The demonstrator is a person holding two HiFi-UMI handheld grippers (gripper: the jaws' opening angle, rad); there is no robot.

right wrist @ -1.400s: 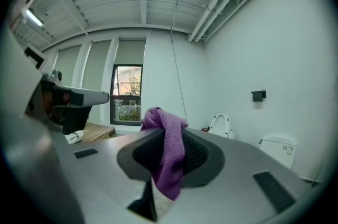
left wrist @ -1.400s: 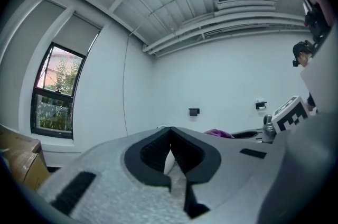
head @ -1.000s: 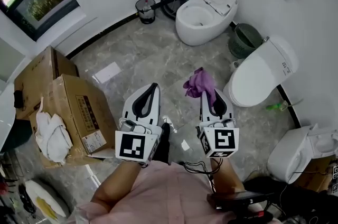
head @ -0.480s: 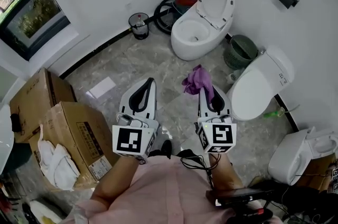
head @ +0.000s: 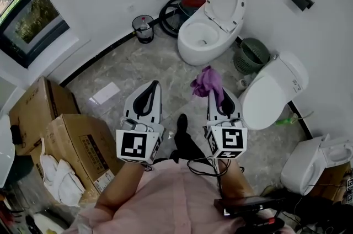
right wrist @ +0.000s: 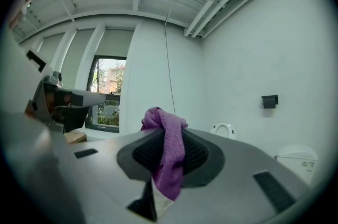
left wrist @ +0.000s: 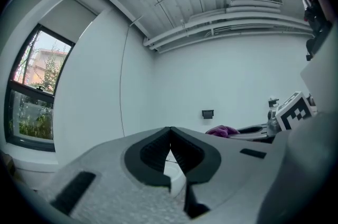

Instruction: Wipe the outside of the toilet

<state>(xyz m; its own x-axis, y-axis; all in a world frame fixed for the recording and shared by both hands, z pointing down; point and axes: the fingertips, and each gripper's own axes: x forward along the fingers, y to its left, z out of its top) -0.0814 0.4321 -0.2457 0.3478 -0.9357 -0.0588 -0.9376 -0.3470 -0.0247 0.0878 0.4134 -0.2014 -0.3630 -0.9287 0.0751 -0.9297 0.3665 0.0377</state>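
Note:
A white toilet [head: 204,34] with its lid raised stands at the far wall; its lid [right wrist: 224,128] peeks over my right gripper in the right gripper view. A second white toilet [head: 270,89] with the lid down stands at the right. My right gripper [head: 213,88] is shut on a purple cloth [head: 207,82], which bunches above the jaws [right wrist: 166,151]. My left gripper [head: 154,85] is shut with nothing in it, its tips touching [left wrist: 169,130]. Both grippers are held side by side in mid-air, well short of the toilets.
A green basket [head: 252,54] sits between the two toilets. A small bin [head: 143,27] and a coiled hose [head: 172,9] are by the far wall. Cardboard boxes [head: 66,144] stand at the left. Another white fixture [head: 309,161] is at the right edge. The floor is grey marble tile.
The view has shifted forward and slightly right; the boxes slid down-left in frame. Both grippers keep their pose and the cloth stays held. A dark shoe now shows between the grippers.

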